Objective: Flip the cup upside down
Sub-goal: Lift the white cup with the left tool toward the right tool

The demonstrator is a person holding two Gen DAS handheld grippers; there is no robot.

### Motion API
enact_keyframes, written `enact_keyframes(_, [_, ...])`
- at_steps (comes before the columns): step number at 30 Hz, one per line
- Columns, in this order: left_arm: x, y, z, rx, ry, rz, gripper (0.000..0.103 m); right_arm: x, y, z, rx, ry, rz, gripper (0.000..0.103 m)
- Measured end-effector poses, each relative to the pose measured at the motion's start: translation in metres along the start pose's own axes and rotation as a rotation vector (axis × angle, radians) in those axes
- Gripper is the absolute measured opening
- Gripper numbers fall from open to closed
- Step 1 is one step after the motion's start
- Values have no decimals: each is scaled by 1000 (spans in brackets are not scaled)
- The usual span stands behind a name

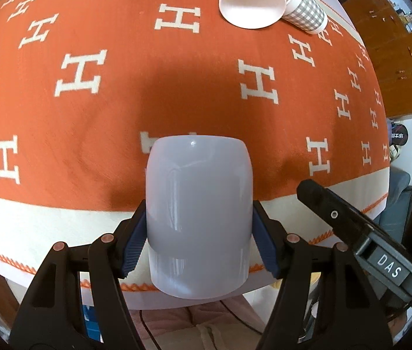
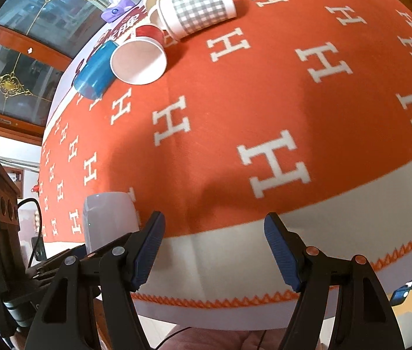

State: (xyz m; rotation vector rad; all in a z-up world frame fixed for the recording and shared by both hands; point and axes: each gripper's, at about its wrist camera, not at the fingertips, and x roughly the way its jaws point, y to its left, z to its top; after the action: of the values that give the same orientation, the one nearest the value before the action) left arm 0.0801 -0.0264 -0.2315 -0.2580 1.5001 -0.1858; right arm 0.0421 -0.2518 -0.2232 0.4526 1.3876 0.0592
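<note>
A plain pale grey cup (image 1: 198, 215) is held between the blue pads of my left gripper (image 1: 198, 236), above the near edge of the orange cloth. The cup's far end is closed and rounded; its near end points back toward the camera. The same cup (image 2: 108, 218) shows at the lower left of the right wrist view, with the left gripper's body below it. My right gripper (image 2: 214, 245) is open and empty, its fingers over the cream border of the cloth, to the right of the cup.
The table wears an orange cloth with white H marks (image 1: 176, 87) and a cream border (image 2: 220, 259). At the far side lie a red paper cup (image 2: 140, 58), a grey checked cup (image 2: 197, 8), and a blue cup (image 2: 95, 70). A wooden cabinet (image 1: 395, 58) stands beyond the table.
</note>
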Motion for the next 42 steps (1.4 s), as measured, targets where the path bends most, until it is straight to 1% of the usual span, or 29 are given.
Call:
enact_keyframes(7, [11, -10, -7, 16, -26, 23, 65, 0, -7, -8, -4, 4, -6, 72])
enact_keyframes(11, [12, -16, -6, 26, -31, 45, 76, -4, -11, -10, -11, 2, -6, 72])
enact_keyframes(15, [11, -18, -4, 39, -47, 66, 81, -5, -15, -11, -7, 0, -1, 72])
enact_keyframes(22, [-2, -19, -2, 69, -55, 79, 82, -6, -12, -12, -13, 4, 14, 72])
enact_keyframes(33, [-48, -21, -16, 126, -105, 95, 82, -25, 0, -14, -55, -3, 54, 72])
enact_keyframes(38, [-69, -15, -24, 129, -147, 105, 82, -36, 11, -18, -82, -6, 72, 72])
enact_keyframes(42, [-80, -4, -28, 111, -170, 122, 82, -44, 21, -22, -114, 1, 95, 72])
